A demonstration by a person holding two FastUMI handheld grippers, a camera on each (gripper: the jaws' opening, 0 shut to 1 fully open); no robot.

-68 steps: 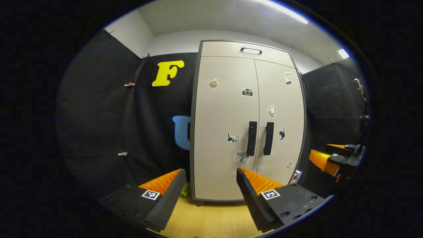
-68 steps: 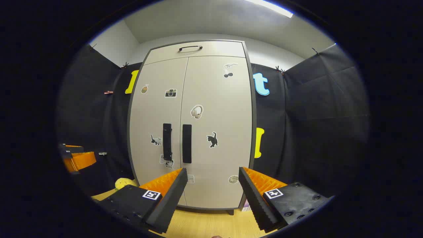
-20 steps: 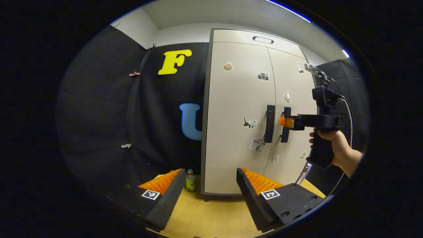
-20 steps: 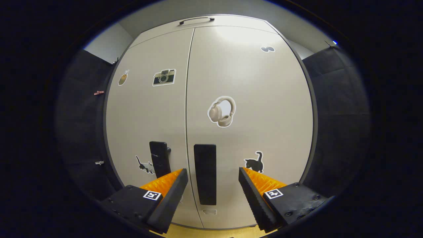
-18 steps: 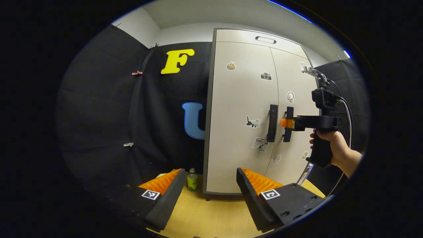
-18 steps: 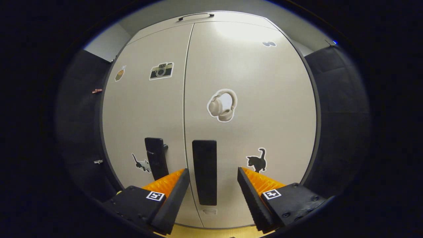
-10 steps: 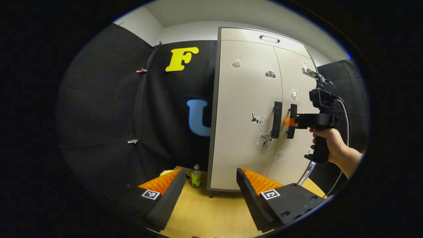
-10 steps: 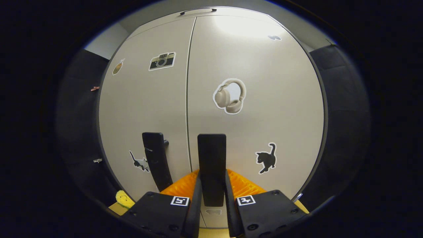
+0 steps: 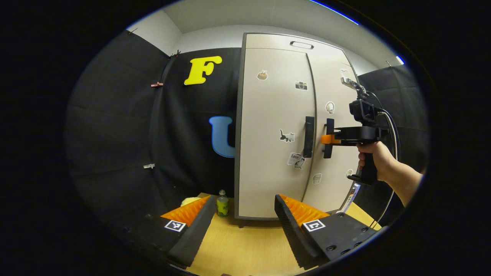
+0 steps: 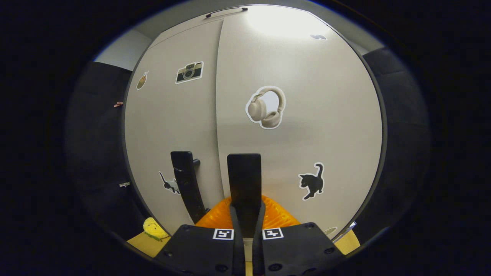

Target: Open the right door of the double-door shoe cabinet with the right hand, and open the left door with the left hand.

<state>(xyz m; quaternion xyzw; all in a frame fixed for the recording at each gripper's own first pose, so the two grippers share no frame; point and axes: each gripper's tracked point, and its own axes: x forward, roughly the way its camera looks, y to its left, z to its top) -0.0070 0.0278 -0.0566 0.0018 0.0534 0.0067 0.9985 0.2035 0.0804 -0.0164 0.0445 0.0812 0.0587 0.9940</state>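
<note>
- Right tool (image 10: pixel 245 224) is clamped on the black vertical bar handle (image 10: pixel 244 180) of the beige cabinet's right door (image 10: pixel 303 115).
- Left tool (image 9: pixel 241 226), fingers wide apart, hangs over the wooden counter (image 9: pixel 238 245), well short of the left door (image 9: pixel 274 126).

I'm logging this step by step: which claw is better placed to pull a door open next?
Right. The right claw is shut on the right handle. The left claw hangs open over the floor, well short of the left handle.
</note>
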